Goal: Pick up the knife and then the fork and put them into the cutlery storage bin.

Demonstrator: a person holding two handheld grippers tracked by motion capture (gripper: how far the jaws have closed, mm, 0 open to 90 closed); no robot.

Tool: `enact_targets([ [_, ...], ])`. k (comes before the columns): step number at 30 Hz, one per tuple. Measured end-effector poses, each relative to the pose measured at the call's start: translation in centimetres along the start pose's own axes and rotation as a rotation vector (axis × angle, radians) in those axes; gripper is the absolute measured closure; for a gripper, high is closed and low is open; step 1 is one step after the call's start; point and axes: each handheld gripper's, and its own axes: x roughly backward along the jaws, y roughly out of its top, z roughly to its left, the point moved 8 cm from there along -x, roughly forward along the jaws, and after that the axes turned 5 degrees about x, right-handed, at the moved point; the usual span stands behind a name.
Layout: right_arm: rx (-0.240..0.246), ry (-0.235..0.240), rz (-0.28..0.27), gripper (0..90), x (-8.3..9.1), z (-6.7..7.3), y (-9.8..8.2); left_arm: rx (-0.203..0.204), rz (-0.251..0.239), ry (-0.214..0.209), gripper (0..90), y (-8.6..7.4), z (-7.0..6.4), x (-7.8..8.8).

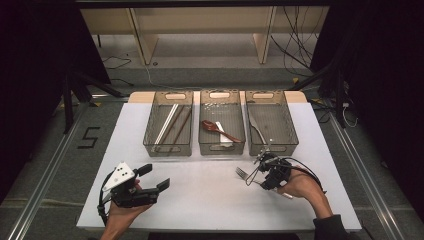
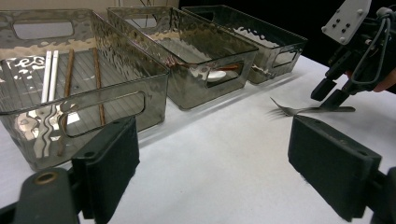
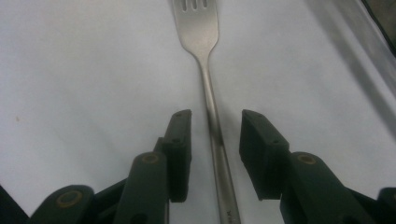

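Note:
A metal fork (image 3: 211, 100) lies flat on the white table, its tines pointing away from me. My right gripper (image 3: 215, 126) is down over the fork's handle, one jaw on each side, with a gap still showing between each pad and the metal. From above, the fork (image 1: 243, 174) lies at the table's right front with the right gripper (image 1: 261, 171) over its handle. The left gripper view also catches the fork (image 2: 299, 110) and the right gripper (image 2: 334, 95). My left gripper (image 1: 155, 177) rests open at the left front with nothing between its fingers (image 2: 112, 163).
Three clear bins stand in a row at the back: the left bin (image 1: 168, 148) holds chopsticks (image 1: 172, 123), the middle bin (image 1: 221, 147) a red-brown spoon (image 1: 217, 128), and the right bin (image 1: 272, 148) a knife (image 1: 257, 127). White table (image 1: 200, 195) lies open between the hands.

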Motion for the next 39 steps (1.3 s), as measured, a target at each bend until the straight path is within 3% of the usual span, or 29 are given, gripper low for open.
enact_targets([
  [18, 0.023, -0.013, 0.051, 78.0, -1.1, 0.1, -0.3, 0.001, 0.0, -0.003, 16.0, 0.0, 0.0, 0.0],
  [24, 0.024, -0.017, 0.06, 79.8, -1.1, 0.1, -0.4, -0.001, 0.001, -0.002, 15.9, 0.0, 0.0, 0.0],
  [27, 0.054, -0.026, 0.064, 80.5, -1.2, 0.0, -0.4, -0.003, 0.002, -0.003, 15.9, 0.0, 0.0, 0.0],
  [36, 0.068, -0.035, 0.072, 83.4, -1.2, 0.2, -0.2, -0.005, 0.003, -0.003, 15.9, 0.0, -0.1, 0.0],
  [37, 0.087, -0.042, 0.077, 83.6, -1.2, 0.1, -0.3, -0.003, 0.002, -0.003, 16.0, 0.0, -0.1, 0.0],
  [39, 0.075, -0.039, 0.071, 83.8, -1.2, 0.3, -0.2, -0.005, 0.003, -0.003, 15.9, 0.0, -0.1, 0.0],
])
